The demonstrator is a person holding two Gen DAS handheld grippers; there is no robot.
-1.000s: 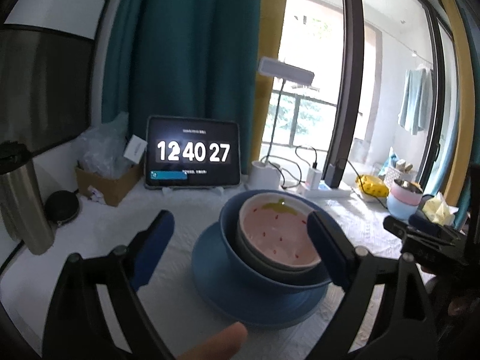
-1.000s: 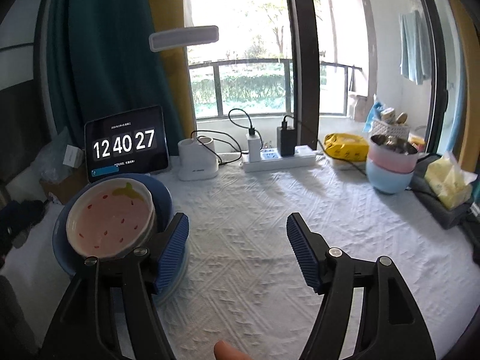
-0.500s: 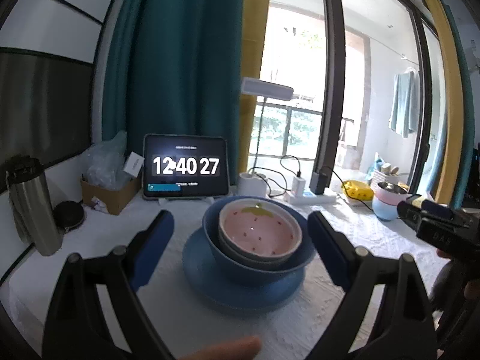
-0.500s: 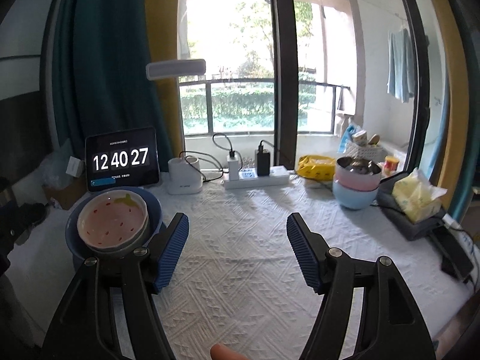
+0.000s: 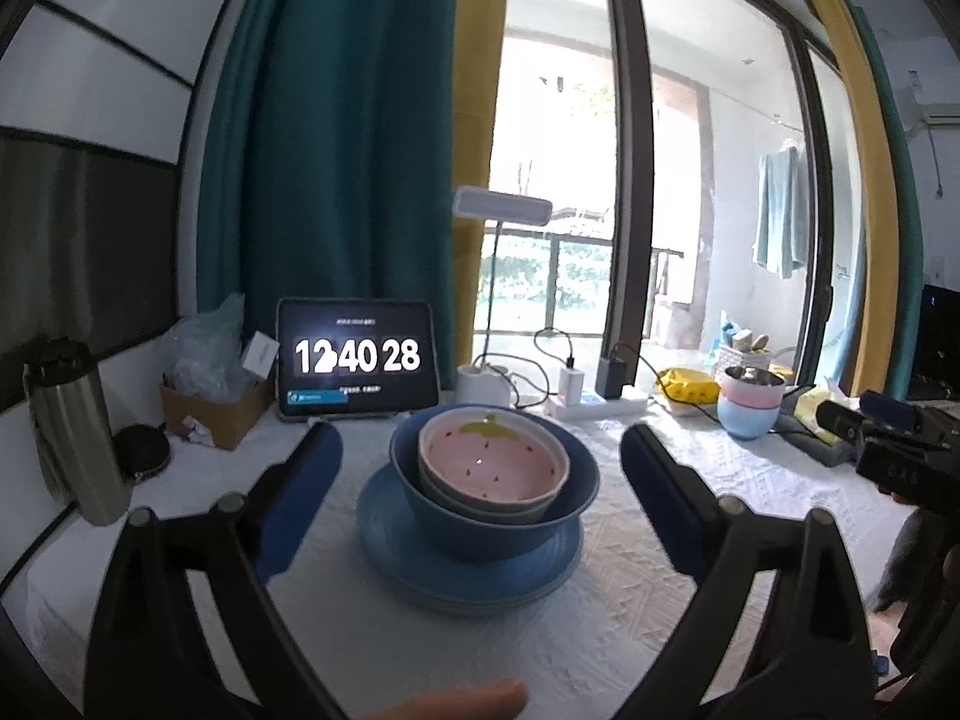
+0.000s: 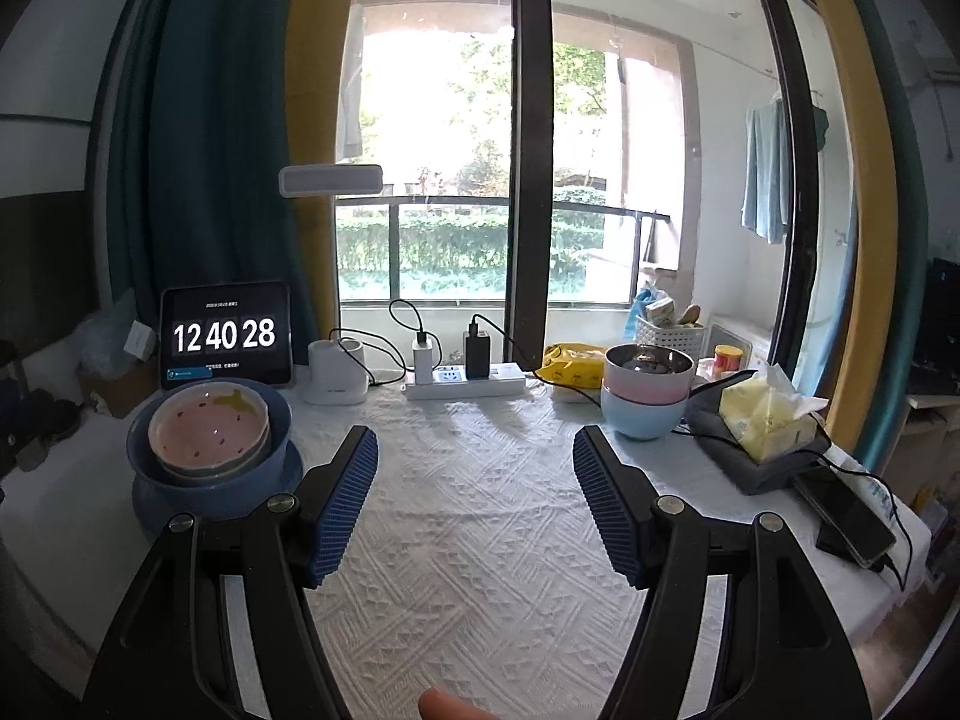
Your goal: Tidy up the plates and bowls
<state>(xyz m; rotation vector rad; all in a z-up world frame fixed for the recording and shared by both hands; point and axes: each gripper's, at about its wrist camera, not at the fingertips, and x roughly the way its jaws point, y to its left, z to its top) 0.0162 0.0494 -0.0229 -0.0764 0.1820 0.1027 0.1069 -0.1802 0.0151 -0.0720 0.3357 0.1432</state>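
You're pulling both tools back toward yourself, and the stack is shrinking in both views compared with a second ago. Nearest you, the left gripper (image 5: 480, 474) is showing its blue-padded jaws spread wide with nothing between them, and the right gripper (image 6: 474, 498) is matching it: jaws wide apart, only the white textured tablecloth surface (image 6: 480, 540) showing in the gap.

Just beyond the left jaws, the stack is sitting alone: the pink strawberry-pattern ceramic bowl (image 5: 493, 463) is nesting inside the deep blue bowl (image 5: 498, 519), which is resting on the flat blue round plate (image 5: 414, 558). Nothing is touching it now. In the right view it was half behind your left pad; now it's standing clear beside it.

To me that reads as a finished stack, with you backing off to take stock.

Further out on the right side, the pink bowl sitting in a pale blue bowl (image 6: 645, 402), with something metallic on top, is waiting near the yellow tissue pack (image 6: 768, 420). It's looking like the likely next candidate, though I can't say whether it belongs to the job.

At the back, the black tablet clock (image 5: 357, 360) is ticking over one second.
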